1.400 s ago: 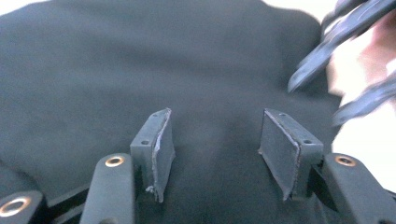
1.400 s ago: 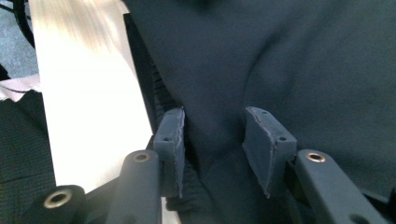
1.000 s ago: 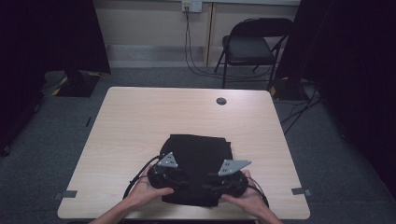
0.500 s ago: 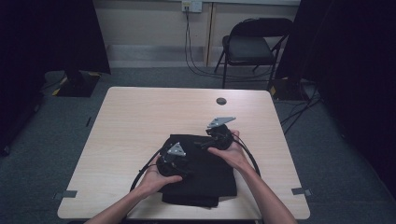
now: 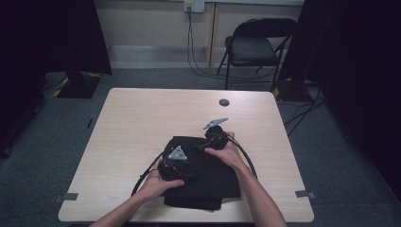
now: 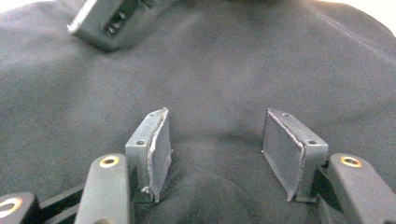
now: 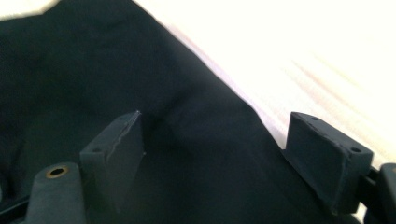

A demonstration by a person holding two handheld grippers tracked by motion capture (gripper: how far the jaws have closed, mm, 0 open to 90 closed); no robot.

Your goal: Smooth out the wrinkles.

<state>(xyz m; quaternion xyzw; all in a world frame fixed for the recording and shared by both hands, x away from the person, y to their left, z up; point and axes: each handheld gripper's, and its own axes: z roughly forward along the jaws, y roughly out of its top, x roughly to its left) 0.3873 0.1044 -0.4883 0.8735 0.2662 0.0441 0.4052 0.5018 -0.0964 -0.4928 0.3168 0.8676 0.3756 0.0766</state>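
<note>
A folded black cloth (image 5: 208, 179) lies on the near half of the light wooden table (image 5: 142, 123). My left gripper (image 5: 179, 158) rests on its left part; in the left gripper view its jaws (image 6: 217, 121) stand open, pressed down into the fabric (image 6: 224, 70) with a low hump of cloth between the pads. My right gripper (image 5: 201, 145) is at the cloth's far right corner. Its jaws (image 7: 215, 121) have just been opening and stand open over the cloth's edge (image 7: 196, 93); the pads do not press on it. One finger (image 6: 105, 21) of the right gripper shows ahead of the left jaws.
A small round black disc (image 5: 224, 102) sits near the table's far edge. A black folding chair (image 5: 255, 47) stands behind the table, with cables on the floor beside it. Bare tabletop lies to the left of the cloth and beyond it.
My right gripper has travelled from the cloth's near edge up to its far right corner. The left gripper has shifted a little forward onto the cloth.
</note>
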